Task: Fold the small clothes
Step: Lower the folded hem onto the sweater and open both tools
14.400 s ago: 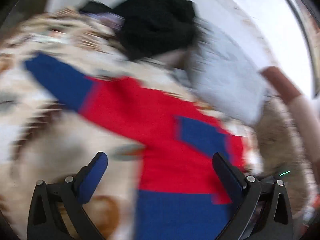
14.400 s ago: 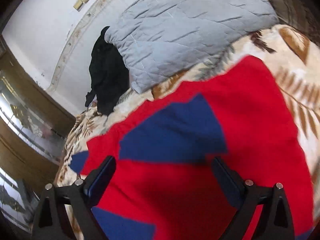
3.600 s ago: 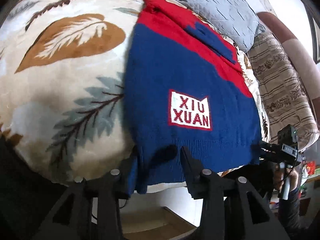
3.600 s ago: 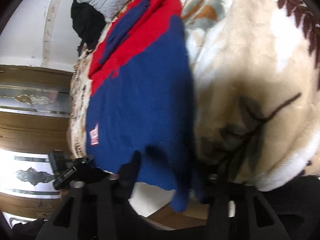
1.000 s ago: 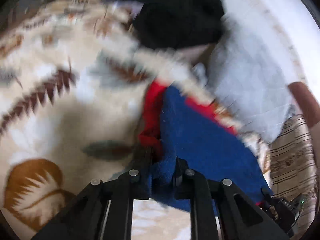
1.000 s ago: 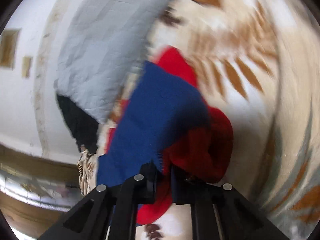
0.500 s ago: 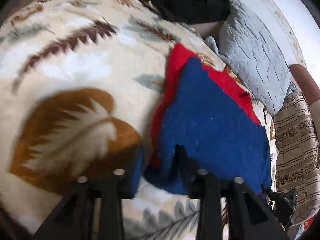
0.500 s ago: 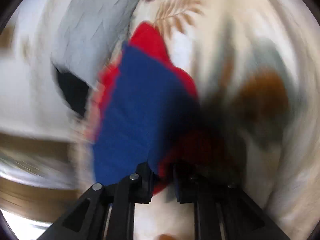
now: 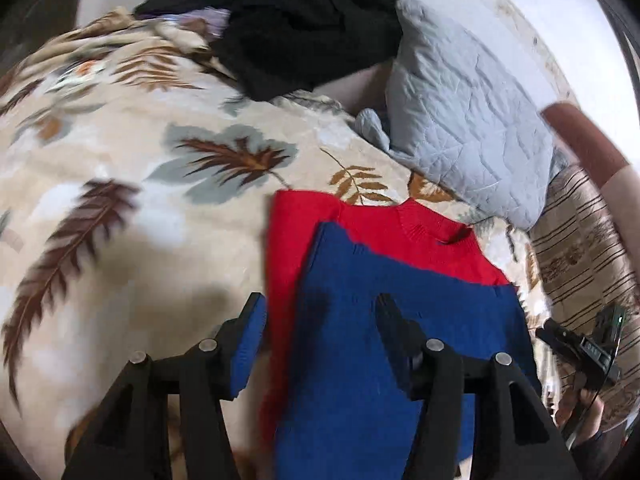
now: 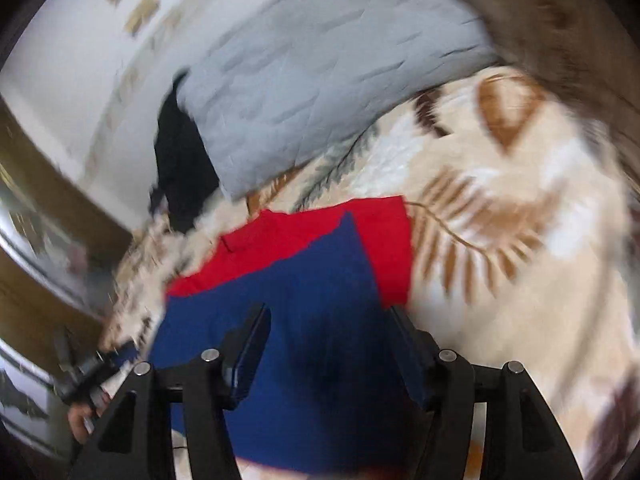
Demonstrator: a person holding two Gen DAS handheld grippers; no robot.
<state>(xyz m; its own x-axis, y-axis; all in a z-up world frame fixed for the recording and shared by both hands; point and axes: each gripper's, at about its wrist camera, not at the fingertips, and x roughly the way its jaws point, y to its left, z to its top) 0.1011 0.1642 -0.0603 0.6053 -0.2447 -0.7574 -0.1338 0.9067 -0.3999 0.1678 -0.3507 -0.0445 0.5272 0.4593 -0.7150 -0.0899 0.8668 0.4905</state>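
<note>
A small red and blue sweater lies folded on the leaf-patterned blanket, its blue lower half laid up over the red top. It also shows in the right wrist view. My left gripper is open and empty, hovering over the sweater's left edge. My right gripper is open and empty above the blue part near the sweater's right edge. The right wrist view is blurred.
The beige leaf-patterned blanket covers the bed. A grey quilted pillow and a black garment lie at the head. A striped cushion is at the right. A wooden wardrobe stands beyond the bed.
Both grippers have let go of the sweater's blue hem and opened. They have pulled back a little, and the blue half now rests flat on the red top.
</note>
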